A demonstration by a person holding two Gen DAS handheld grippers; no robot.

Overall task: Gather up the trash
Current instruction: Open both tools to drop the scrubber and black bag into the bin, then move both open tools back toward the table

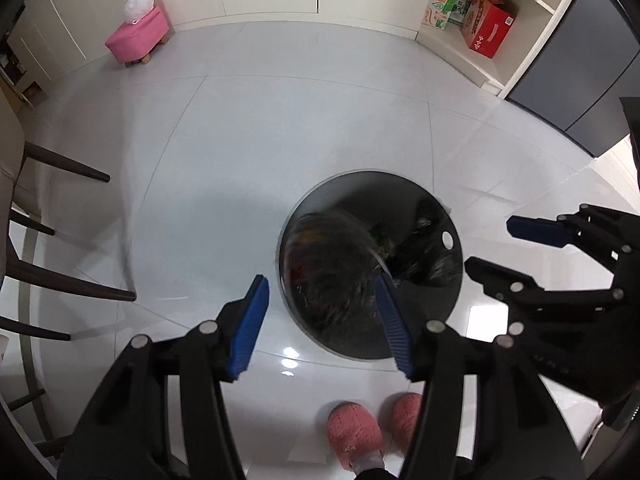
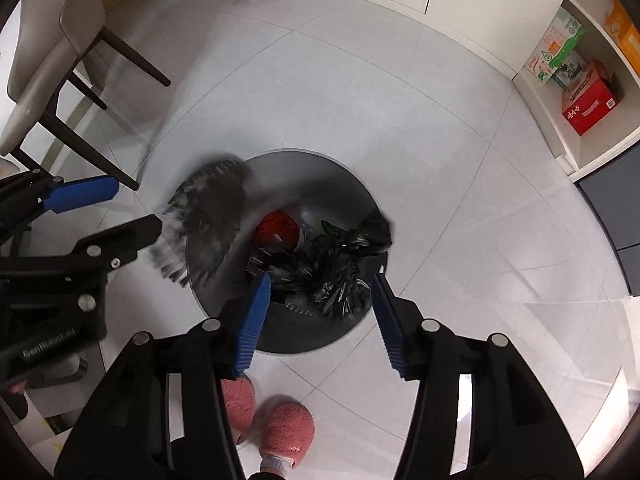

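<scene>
A round dark trash bin (image 1: 428, 312) (image 2: 288, 340) stands on the pale tiled floor, lined with a black plastic bag (image 1: 324, 268) (image 2: 340, 268). Part of the bag is motion-blurred and flops over the bin's left rim in the right wrist view. Something red (image 2: 278, 228) and other scraps lie inside. My left gripper (image 1: 324, 320) (image 2: 116, 212) hangs over the bin's left side, open, with nothing pressed between its blue pads. My right gripper (image 2: 320, 312) (image 1: 516, 252) hangs over the right side, also open, and its pads touch nothing.
A person's pink slippers (image 1: 352, 432) (image 2: 288, 428) stand just before the bin. Dark chair legs (image 1: 60, 280) (image 2: 100, 156) are to the left. A pink stool (image 1: 138, 36) bearing a white bag (image 1: 139, 2) sits by the far wall. Shelves with boxes (image 1: 480, 20) (image 2: 588, 100) are at right.
</scene>
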